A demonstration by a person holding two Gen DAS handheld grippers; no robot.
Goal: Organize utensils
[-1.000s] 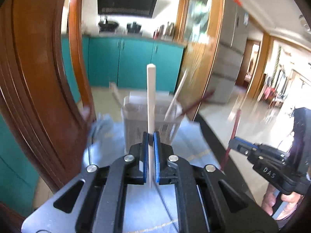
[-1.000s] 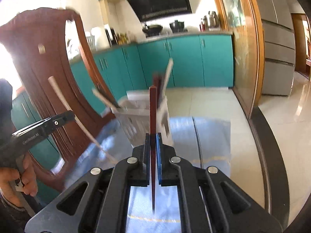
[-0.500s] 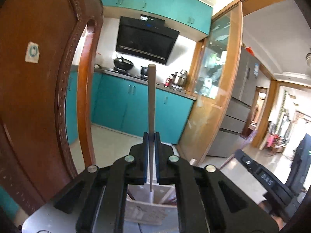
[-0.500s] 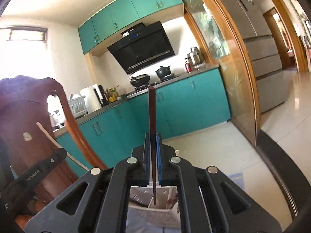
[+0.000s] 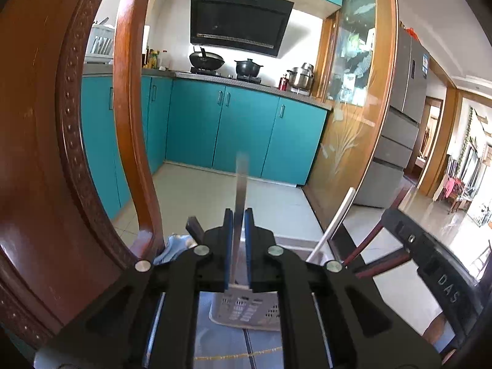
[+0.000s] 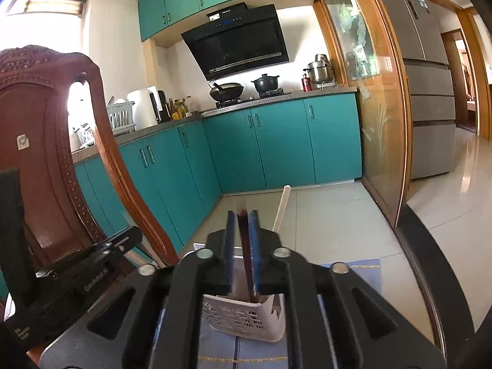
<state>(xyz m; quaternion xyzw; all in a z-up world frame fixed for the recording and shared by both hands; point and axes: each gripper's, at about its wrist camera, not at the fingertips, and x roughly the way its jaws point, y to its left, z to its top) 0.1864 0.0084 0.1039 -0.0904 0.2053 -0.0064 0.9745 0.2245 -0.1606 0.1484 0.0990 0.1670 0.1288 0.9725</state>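
Note:
A white perforated utensil basket point(image 5: 246, 307) stands on the table just below both grippers; it also shows in the right wrist view point(image 6: 246, 316). My left gripper point(image 5: 238, 215) has its jaws slightly apart around a pale chopstick point(image 5: 240, 190), blurred, whose lower end reaches into the basket. My right gripper point(image 6: 243, 215) has its jaws slightly apart around a dark red chopstick point(image 6: 246, 246) that leans against the right pad and reaches down into the basket. A white chopstick point(image 6: 282, 207) and dark ones point(image 5: 372, 240) stand slanted in the basket.
A carved wooden chair back point(image 5: 46, 153) rises close on the left, also in the right wrist view point(image 6: 46, 153). A blue mat point(image 6: 353, 273) covers the table under the basket. The dark table edge point(image 6: 430, 261) curves at right. Teal kitchen cabinets stand behind.
Both sets of jaws have opened a little. Both chopsticks have slid down through the jaws into the basket, so less of each sticks up. Both views have tilted down slightly toward the basket.

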